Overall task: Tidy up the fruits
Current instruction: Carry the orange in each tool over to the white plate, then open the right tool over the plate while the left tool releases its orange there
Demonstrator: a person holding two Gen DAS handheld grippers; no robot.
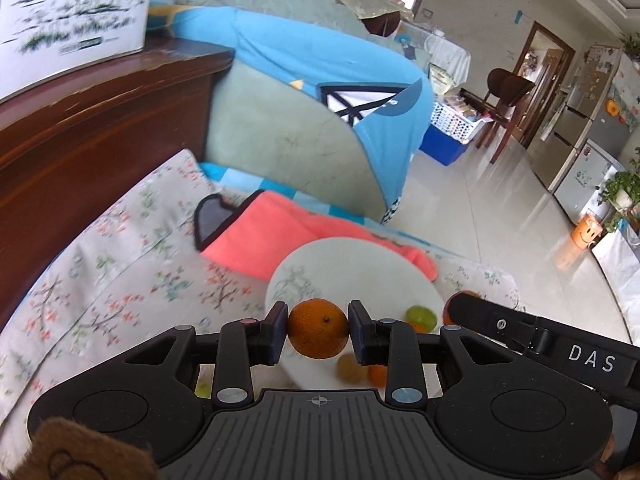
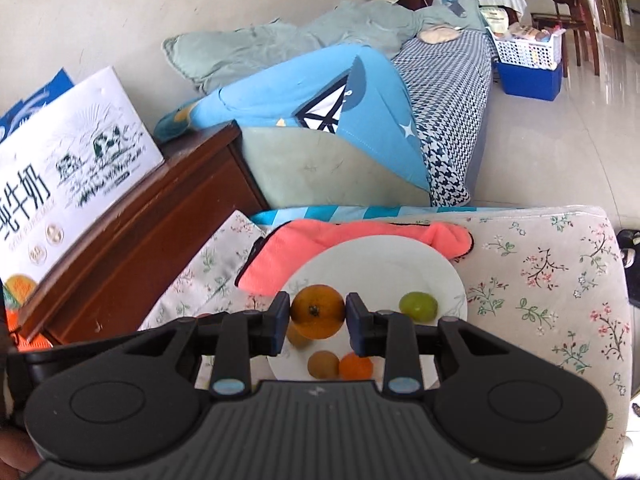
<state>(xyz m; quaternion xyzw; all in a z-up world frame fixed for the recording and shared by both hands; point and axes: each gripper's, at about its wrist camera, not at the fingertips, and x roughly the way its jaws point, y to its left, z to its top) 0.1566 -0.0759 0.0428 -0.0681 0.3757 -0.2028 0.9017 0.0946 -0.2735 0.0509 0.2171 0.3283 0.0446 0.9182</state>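
I logged the floral-print cushion (image 2: 540,280) as the widest surface, carrying a coral cloth (image 2: 320,240) and, partly over that cloth, a white plate (image 2: 380,264). On the plate sat a green fruit (image 2: 418,307), a brownish fruit (image 2: 323,364) and a small orange fruit (image 2: 356,366) touching each other near the plate's near edge. My left gripper (image 1: 318,330) was clamped on an orange (image 1: 319,328), both pads pressed to its sides, the dark stem dimple facing the camera, skin dull and slightly mottled. My right gripper (image 2: 317,316) likewise gripped a second orange (image 2: 317,317), stem end toward the lens, pads tight against it. Both oranges hung above the plate, each squarely between its fingers. In the left wrist view the plate (image 1: 340,264) was half covered by the gripper body; the fruits beneath were blurred and I could not tell them apart with confidence. The right gripper's black housing crossed the lower right of that view. A further brownish fruit behind the right orange was mostly hidden. A brown sleeve (image 1: 80,456) was cut off at the corner.
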